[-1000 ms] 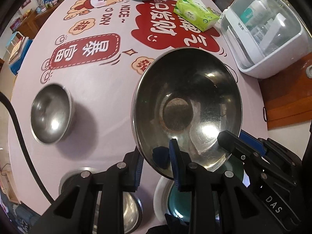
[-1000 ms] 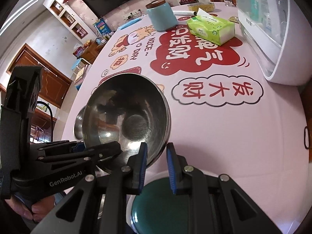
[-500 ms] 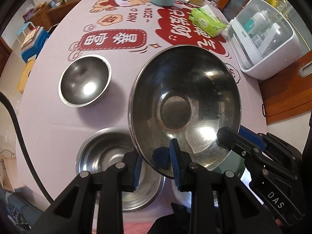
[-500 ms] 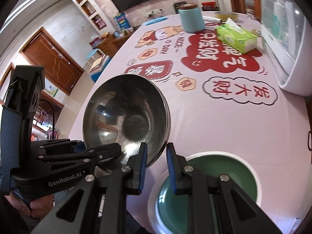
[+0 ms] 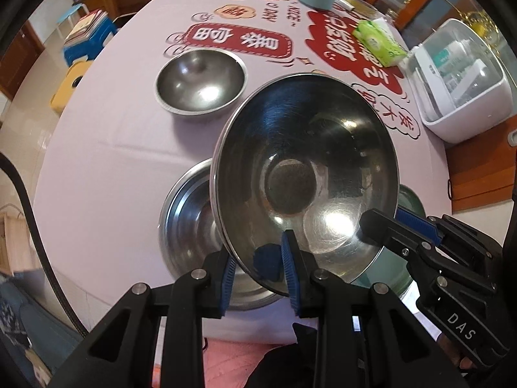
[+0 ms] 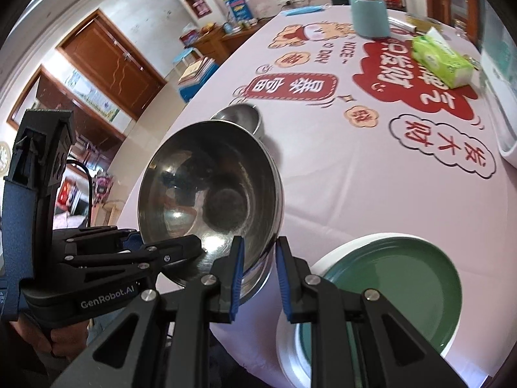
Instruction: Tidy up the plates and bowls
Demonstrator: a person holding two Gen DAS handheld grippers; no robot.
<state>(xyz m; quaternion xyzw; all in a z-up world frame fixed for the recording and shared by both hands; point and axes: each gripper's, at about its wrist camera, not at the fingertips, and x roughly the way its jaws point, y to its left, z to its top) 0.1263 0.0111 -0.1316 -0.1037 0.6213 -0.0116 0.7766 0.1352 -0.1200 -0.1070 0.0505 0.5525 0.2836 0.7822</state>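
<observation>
Hanging tilted above the counter, the large shiny steel bowl is carried by its near rim between both tools, its hollow facing the cameras. The left gripper has its blue-padded jaws nearly together, clamped across the rim, one pad inside the bowl and one outside. The right gripper bites the same rim just beside it, its jaws likewise drawn close on the steel wall.

Only the left wrist view shows the wide ribbed steel basin resting on the counter directly beneath the raised bowl, close to the near edge. That view also gives the small steel bowl in full, upright farther back; the right wrist view catches only its rim peeking over the held bowl. The right wrist view alone shows the whole green plate with a white rim, lying at the near edge just right of the bowl; the left view has only a sliver.

Bare pink printed cloth lies open between the small bowl and the basin. Farther off stand a green tissue pack, a pale blue canister and a white lidded rack.
</observation>
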